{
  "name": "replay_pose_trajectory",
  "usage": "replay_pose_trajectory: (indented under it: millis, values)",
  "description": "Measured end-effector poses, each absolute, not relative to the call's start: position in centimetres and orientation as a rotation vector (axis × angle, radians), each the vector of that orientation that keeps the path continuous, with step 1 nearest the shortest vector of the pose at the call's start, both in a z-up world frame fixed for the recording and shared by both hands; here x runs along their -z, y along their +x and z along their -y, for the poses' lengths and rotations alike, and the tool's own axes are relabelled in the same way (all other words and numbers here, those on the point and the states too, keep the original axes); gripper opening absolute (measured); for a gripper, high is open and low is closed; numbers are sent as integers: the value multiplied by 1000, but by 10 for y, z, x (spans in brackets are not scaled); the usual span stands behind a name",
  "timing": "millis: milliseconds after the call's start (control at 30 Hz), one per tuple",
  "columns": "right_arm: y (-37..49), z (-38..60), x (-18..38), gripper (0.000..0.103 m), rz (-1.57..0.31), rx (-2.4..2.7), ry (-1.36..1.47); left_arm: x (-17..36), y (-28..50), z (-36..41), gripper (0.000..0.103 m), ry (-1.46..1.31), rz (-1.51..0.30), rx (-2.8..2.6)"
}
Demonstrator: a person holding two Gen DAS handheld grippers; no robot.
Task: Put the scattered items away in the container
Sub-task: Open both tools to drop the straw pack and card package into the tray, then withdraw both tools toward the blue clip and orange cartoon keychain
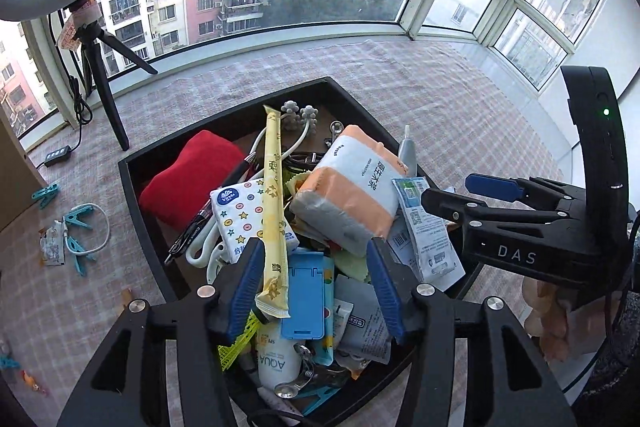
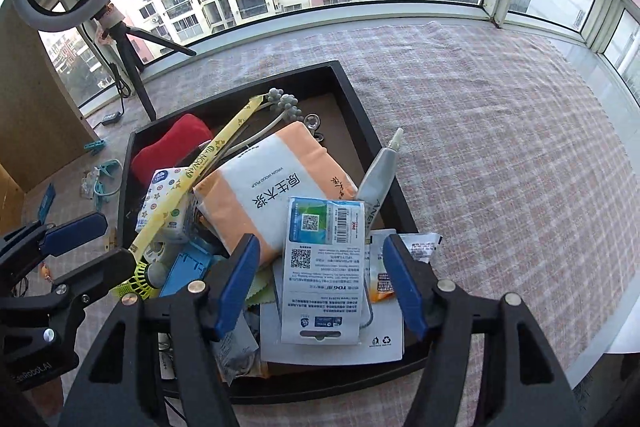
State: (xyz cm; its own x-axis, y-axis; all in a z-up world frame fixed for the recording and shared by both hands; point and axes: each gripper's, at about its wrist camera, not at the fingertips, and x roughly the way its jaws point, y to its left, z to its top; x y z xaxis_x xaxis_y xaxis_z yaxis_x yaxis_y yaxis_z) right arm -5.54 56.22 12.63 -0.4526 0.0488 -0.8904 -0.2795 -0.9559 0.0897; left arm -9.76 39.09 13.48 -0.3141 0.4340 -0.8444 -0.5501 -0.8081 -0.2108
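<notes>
A black tray (image 1: 132,183) (image 2: 344,75) on the checked cloth is heaped with items: an orange-and-white tissue pack (image 1: 352,187) (image 2: 264,183), a red cloth (image 1: 188,179), a star-print tissue packet (image 1: 240,215), a blue phone stand (image 1: 303,295). My left gripper (image 1: 316,283) is open above the tray's near end; a long yellow stick packet (image 1: 274,211) (image 2: 188,183) leans between its fingers, untouched by the pads. My right gripper (image 2: 320,283) is open over a white-and-blue QR-code packet (image 2: 320,267) at the tray's right side.
Teal clothes pegs (image 1: 78,227), a white cable and a small sachet (image 1: 52,247) lie on the cloth left of the tray. A ring-light tripod (image 1: 106,87) and power strip stand at the back left by the window. Cardboard sits at the far left.
</notes>
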Motion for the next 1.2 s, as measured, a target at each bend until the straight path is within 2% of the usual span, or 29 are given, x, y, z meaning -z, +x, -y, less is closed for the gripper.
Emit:
replay_pose_trajectory:
  millis: [567, 1200]
  values:
    - [-72, -510, -133, 63, -246, -2600, -1562, -122, -107, -295, 50, -1421, -32, -2279]
    - [-101, -353, -130, 63, 21, -2880, -1723, -117, -83, -78, 51, -1576, 285, -2659]
